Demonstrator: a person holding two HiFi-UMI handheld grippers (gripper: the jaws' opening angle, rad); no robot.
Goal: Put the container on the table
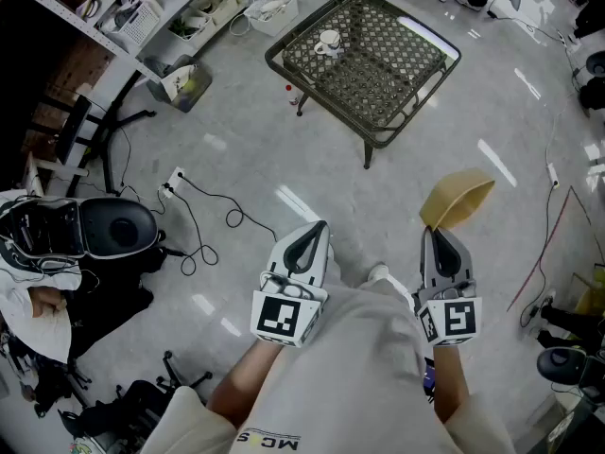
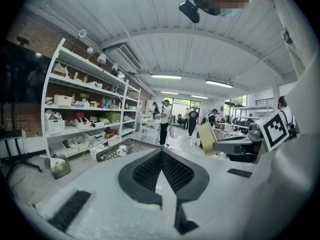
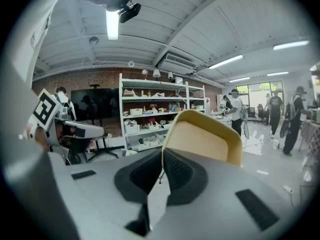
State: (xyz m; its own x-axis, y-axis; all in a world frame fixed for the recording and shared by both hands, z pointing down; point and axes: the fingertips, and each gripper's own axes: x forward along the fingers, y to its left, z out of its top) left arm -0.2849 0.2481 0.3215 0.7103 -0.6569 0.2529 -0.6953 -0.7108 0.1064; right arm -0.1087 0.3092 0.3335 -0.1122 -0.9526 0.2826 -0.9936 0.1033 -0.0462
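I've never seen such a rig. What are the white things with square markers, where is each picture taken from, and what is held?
No robot: a person holds a hand-held gripper in each hand. The head view comes from a camera on the person's head, looking down; the two gripper views come from cameras riding on the grippers, looking along their jaws. The left hand-held gripper is shut on nothing. The right hand-held gripper grips a yellow container by its edge. Ahead stands a metal table with a white cup on it; the container is not there yet.
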